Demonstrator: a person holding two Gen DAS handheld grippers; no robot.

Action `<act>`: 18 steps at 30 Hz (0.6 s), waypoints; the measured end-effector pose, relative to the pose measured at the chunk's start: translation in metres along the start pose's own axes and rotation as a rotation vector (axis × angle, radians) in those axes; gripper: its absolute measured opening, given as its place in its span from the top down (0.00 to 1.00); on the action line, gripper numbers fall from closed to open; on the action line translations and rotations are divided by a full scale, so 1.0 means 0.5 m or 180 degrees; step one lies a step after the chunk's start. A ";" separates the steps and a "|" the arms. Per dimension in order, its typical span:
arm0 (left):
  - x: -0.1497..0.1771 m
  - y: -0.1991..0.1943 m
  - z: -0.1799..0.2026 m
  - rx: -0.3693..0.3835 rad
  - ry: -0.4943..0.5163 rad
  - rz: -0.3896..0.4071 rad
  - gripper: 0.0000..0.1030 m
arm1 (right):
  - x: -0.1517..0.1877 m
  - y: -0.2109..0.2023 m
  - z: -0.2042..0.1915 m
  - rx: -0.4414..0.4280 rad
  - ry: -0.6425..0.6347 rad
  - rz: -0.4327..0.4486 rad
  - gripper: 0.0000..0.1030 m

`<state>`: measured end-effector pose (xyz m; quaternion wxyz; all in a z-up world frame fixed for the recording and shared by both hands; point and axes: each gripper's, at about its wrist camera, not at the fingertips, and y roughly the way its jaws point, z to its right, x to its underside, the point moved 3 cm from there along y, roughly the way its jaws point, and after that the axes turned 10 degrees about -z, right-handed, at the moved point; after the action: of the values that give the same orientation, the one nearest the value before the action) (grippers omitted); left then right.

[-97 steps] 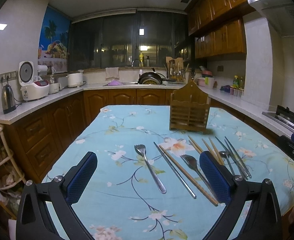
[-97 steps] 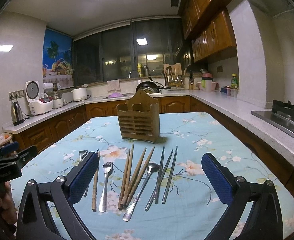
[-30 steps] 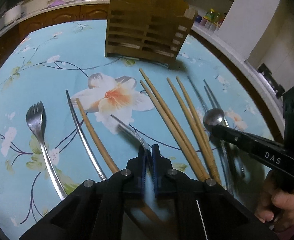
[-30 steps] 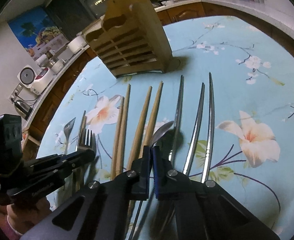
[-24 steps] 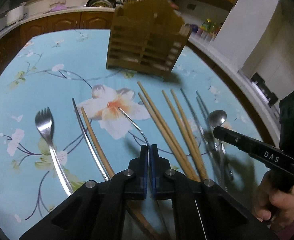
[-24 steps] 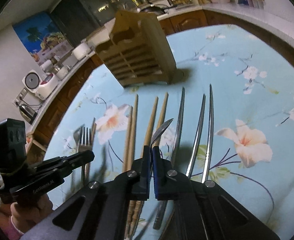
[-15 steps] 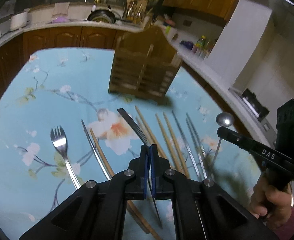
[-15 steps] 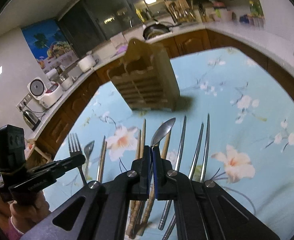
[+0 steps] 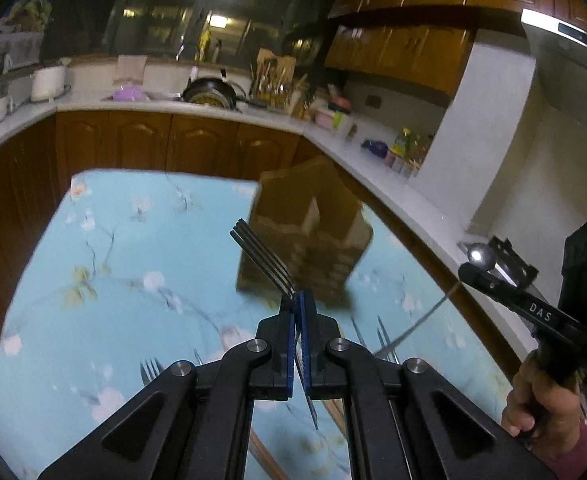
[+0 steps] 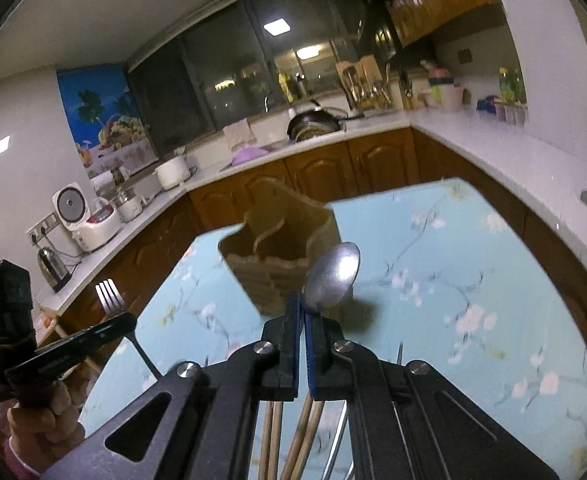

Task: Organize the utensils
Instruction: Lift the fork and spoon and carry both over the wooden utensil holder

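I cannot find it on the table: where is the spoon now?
In the right wrist view the spoon is held up by the right gripper, before the wooden holder.

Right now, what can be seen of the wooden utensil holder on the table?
The wooden utensil holder is a light brown box standing upright on the blue floral tablecloth, blurred in both views. Its front is slatted with a wavy top edge, its back panel rises higher, and a divider splits it into compartments, which look empty. Nothing touches it: the fork in the left gripper and the spoon in the right gripper are held in front of it.
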<state>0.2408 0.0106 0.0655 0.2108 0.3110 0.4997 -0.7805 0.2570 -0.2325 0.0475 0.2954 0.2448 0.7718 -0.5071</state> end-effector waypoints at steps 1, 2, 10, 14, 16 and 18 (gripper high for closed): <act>-0.011 0.003 -0.001 -0.0007 0.0005 0.0033 0.99 | -0.011 0.003 -0.001 0.0003 -0.0006 0.0034 0.98; -0.025 0.004 -0.003 -0.0014 0.0012 0.0080 0.99 | -0.025 0.005 -0.003 0.0007 -0.0014 0.0073 0.98; -0.146 0.033 -0.011 -0.0083 0.0117 0.0455 0.99 | -0.134 0.021 -0.020 0.0125 -0.0173 0.0388 0.98; -0.194 0.074 -0.015 -0.0089 0.0175 0.0609 0.99 | -0.177 0.047 -0.026 0.0255 -0.0273 0.0461 0.98; -0.209 0.105 -0.021 -0.0097 0.0180 0.0653 0.99 | -0.186 0.065 -0.029 0.0302 -0.0324 0.0440 0.98; -0.218 0.146 -0.032 -0.0124 0.0174 0.0671 0.99 | -0.191 0.094 -0.031 0.0372 -0.0393 0.0384 0.98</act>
<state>0.3700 -0.0030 0.0890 0.2841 0.3789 0.4848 -0.7353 0.3533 -0.2085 0.0894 0.3576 0.2758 0.7051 -0.5466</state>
